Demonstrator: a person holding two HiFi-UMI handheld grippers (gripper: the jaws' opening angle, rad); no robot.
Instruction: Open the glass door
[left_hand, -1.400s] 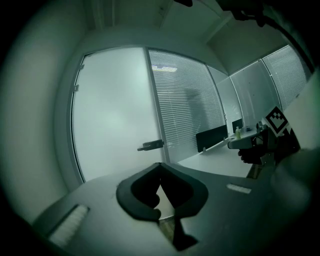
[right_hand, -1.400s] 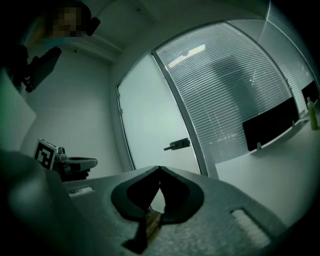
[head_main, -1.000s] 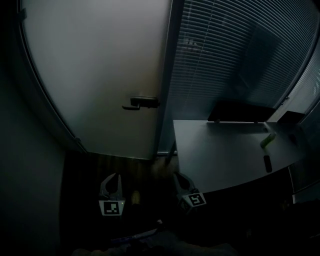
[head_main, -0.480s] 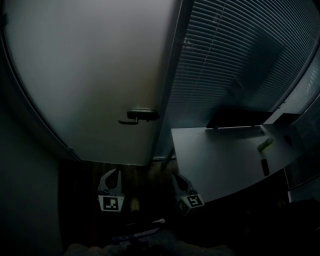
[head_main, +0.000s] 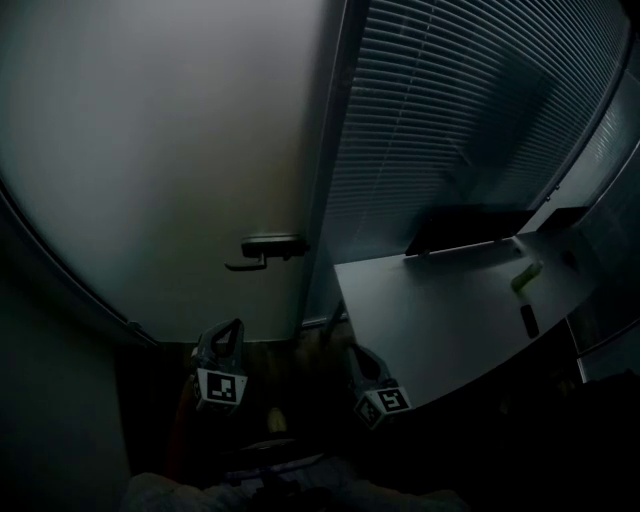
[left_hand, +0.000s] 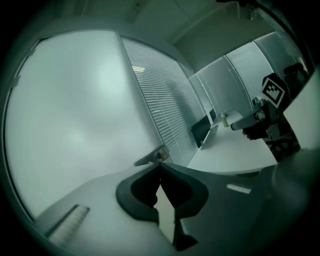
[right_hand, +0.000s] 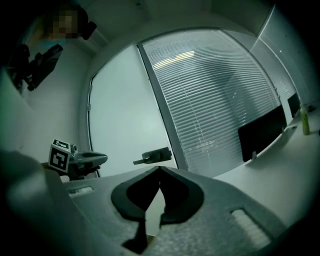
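The frosted glass door (head_main: 170, 150) fills the left of the head view, and its dark lever handle (head_main: 262, 248) sits at its right edge. The left gripper (head_main: 234, 328) is held low, below and a little left of the handle, apart from it and shut with nothing in it. The right gripper (head_main: 353, 352) hangs to its right near the desk corner, also shut and empty. In the left gripper view the closed jaw tips (left_hand: 160, 165) lie just under the handle (left_hand: 150, 157). The right gripper view shows the handle (right_hand: 152, 156) above its closed tips (right_hand: 160, 169).
A metal door frame post (head_main: 330, 160) separates the door from a glass wall with slatted blinds (head_main: 470, 110). A pale desk (head_main: 450, 320) juts in at the right, carrying a dark monitor (head_main: 465, 230), a small bottle (head_main: 527, 275) and a dark remote-like item (head_main: 527, 319). The room is dim.
Both grippers have come closer to the door, the left one more and with some roll. The handle now sits lower and further left in the head view.
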